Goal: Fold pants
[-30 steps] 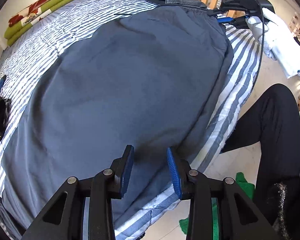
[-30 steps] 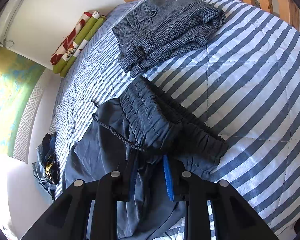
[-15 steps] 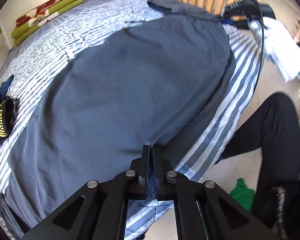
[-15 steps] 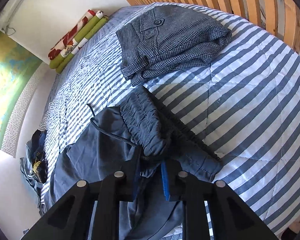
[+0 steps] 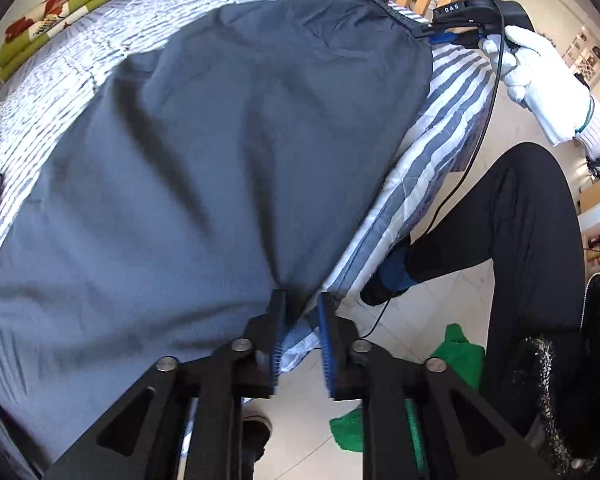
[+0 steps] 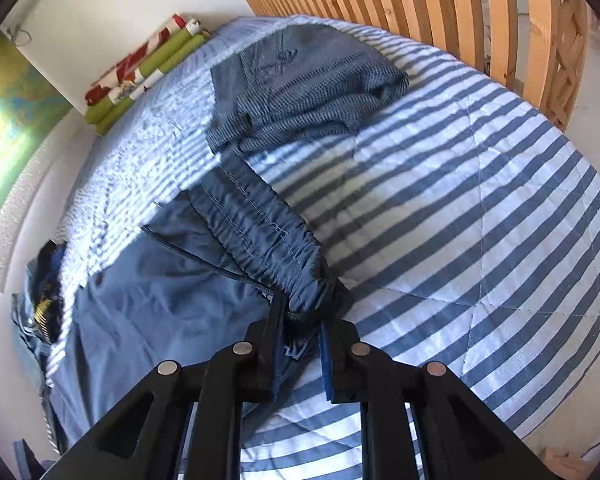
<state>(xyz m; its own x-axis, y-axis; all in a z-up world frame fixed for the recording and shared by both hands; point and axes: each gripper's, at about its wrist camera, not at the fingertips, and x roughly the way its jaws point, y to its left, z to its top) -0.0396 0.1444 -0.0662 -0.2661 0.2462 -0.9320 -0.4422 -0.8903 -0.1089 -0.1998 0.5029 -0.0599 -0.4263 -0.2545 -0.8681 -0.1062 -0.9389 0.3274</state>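
Observation:
Dark blue pants lie spread on a striped bedcover. My left gripper is at their near edge, close to the bed's side. Its jaws are opening, with the pants' edge and a bit of bedcover between the tips, and folds in the cloth run toward them. In the right wrist view the gathered waistband stretches away from my right gripper. Those jaws are easing apart slightly, but the pads still pinch the waistband's bunched end. In the left wrist view the right gripper shows far off, held by a white-gloved hand.
A grey checked garment lies folded near the wooden slatted headboard. A rolled green and red quilt sits at the wall. Dark clothes are at the far edge. A person's black-clad leg and a green cloth are beside the bed.
The left jaws closed at the pants' edge, then parted again. The crumpled waistband is now drawn out straight from the right gripper, and the pants look tauter.

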